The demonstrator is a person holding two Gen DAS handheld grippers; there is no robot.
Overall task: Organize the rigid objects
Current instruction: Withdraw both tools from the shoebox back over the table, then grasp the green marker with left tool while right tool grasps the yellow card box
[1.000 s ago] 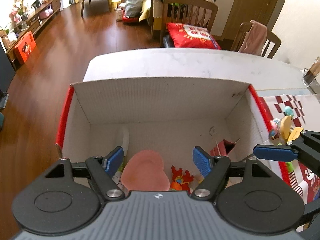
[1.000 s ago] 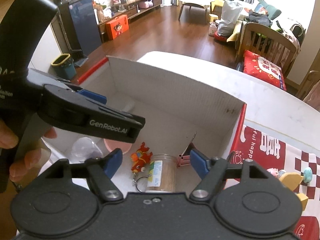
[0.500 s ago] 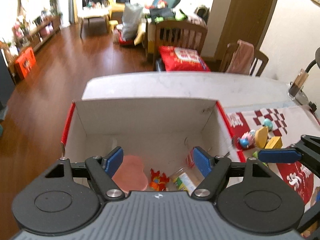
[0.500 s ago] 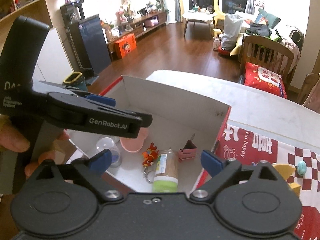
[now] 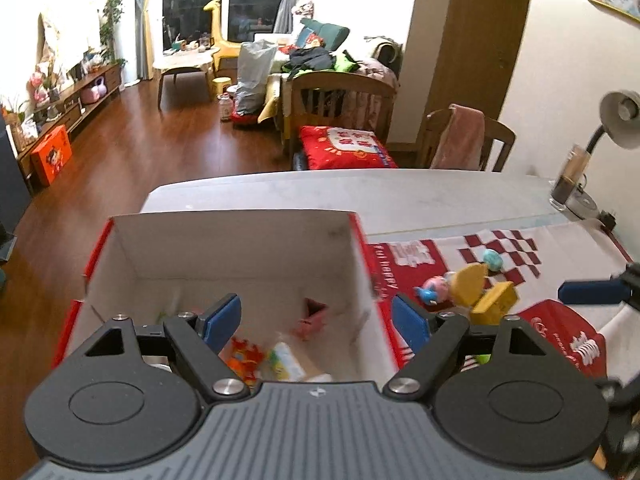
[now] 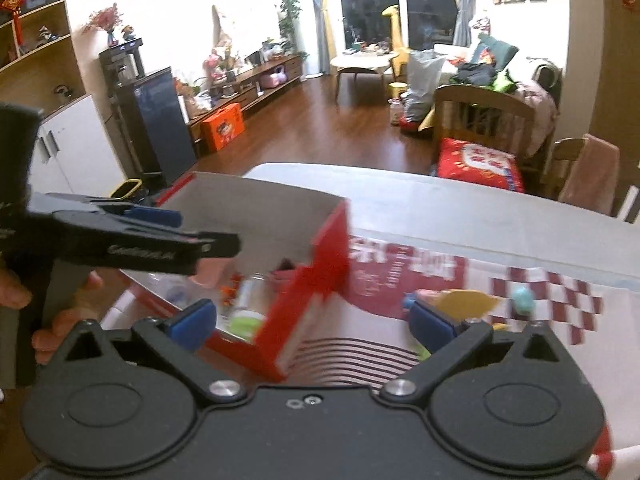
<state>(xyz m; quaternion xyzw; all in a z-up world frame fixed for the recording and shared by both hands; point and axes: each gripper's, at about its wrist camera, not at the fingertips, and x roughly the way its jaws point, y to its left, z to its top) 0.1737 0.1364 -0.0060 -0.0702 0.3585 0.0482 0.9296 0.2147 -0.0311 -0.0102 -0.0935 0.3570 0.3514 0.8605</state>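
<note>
done so far: some small things already lie inside the box. there is a jar with a green lid, a pink clip, an orange toy and a clear cup.
left to do: a few toys wait outside on the red cloth, just beside the box. so the job looks about half done, i think.
toys still out: a yellow block toy, a little pink and blue figure and a small blue egg shape, all close together on the cloth.
left claw: its jaws have just been opening a bit more. nothing is between them. it hangs over the near edge of the box.
right claw: its jaws have just been opening very wide. nothing is held. it sits over the red corner of the box, with the toys just past its right finger.
box: stiff card, white with fine ridges inside, red outside, square corners, open top.
jar: hard, round and see-through, lying on its side.
clip: thin folded metal, pointy like a tent.
toys: hard and smooth, they look like plastic or wood. the picture is blurry so small parts are hard to tell.
cloth: soft and flat, red with white checks and words.
surface: white, smooth and hard, with a rounded end.
</note>
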